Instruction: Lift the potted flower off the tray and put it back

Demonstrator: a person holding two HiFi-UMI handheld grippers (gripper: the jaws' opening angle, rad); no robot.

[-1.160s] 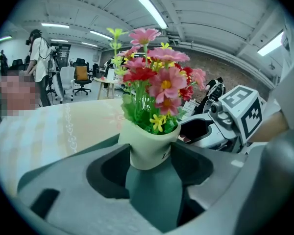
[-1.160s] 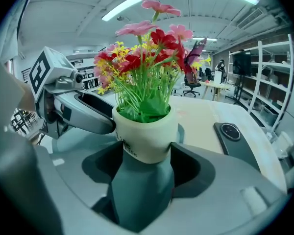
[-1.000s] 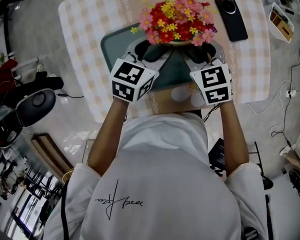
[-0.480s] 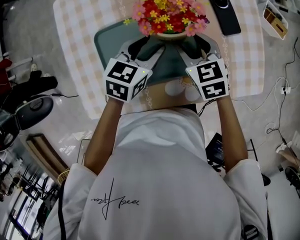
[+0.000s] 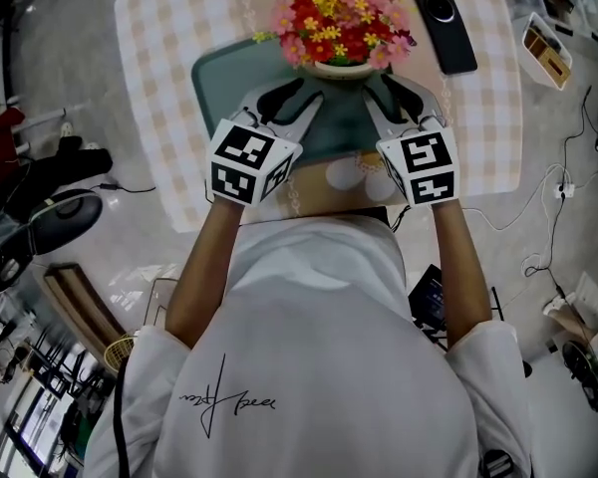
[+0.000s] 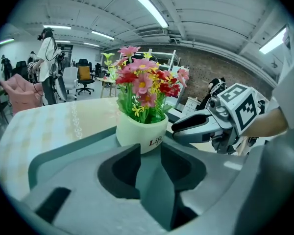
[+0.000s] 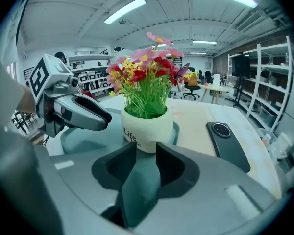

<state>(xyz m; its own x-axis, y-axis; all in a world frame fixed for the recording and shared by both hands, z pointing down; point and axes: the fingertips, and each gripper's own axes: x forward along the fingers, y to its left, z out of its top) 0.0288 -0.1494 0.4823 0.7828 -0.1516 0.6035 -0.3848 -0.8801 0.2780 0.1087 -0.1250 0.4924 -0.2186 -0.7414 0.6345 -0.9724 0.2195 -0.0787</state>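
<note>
On the checked table (image 5: pixel 159 88) in front of the person, a green tray (image 5: pixel 219 98) lies flat, and the potted flower (image 5: pixel 341 30) stands upright on it, close to the tray's far rim. From above, the red, pink and yellow blooms spread over the white pot and hide most of it. The left gripper (image 5: pixel 294 96) and the right gripper (image 5: pixel 397 93) both reach over the near part of the tray and slant down towards the pot, one from either side of its front. Each has just been drawing its jaws together. A narrow gap is left between each pair, with only the bare tray floor showing through it. The pot sits just past the tips of both, wider than either gap, and neither gripper has hold of it or of anything else. A black phone (image 5: pixel 450 30) lies face down on the cloth to the right of the tray, near the flowers but apart from them and off the right gripper's line. A small open box (image 5: pixel 548 53) sits beyond the table's right edge, and cables (image 5: pixel 568 182) trail over the floor there. Further back in the room someone stands (image 6: pixel 48 62) among office chairs (image 6: pixel 85 77).
</note>
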